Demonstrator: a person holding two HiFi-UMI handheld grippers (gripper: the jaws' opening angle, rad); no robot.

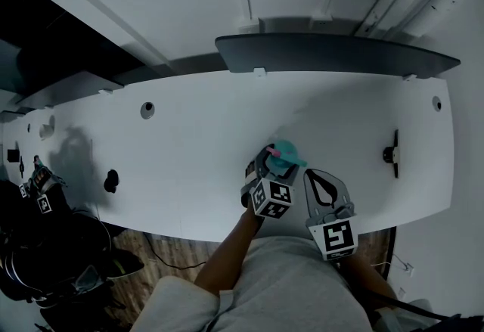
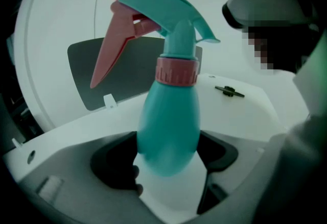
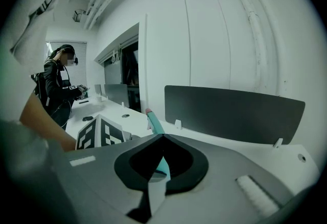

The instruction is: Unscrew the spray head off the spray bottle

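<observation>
Plainly the left tongs (image 2: 168, 155) have the bottle (image 2: 168, 131): in the left gripper view their two dark jaws are closed on either side of its teal body, low down near its base. The bottle rises up the middle of that frame. A pink collar (image 2: 177, 70) rings the neck, and above it sits the teal spray head (image 2: 168, 6), screwed on, with its pink trigger (image 2: 110, 49) hanging toward the upper left. Whether the base touches the tabletop (image 2: 245, 110) I cannot tell.

From the head view the left tongs (image 1: 271, 166) sit just below the middle of the frame, near the front edge of the white tabletop (image 1: 197, 141). The bottle (image 1: 284, 156) pokes out just above and to the right of them, showing teal and pink.

The right tongs (image 1: 311, 175) lie just to the right of the bottle and apart from it, jaws pressed together with nothing between them. The right gripper view confirms it. There the right tongs (image 3: 162, 139) meet at a point, and a sliver of the bottle (image 3: 156, 123) shows beyond their tip, with the left tongs' cube (image 3: 100, 134) to its left.

A dark panel (image 1: 336, 54) stands along the tabletop's far edge. Another person (image 3: 57, 85) stands at the far left of the right gripper view.
</observation>
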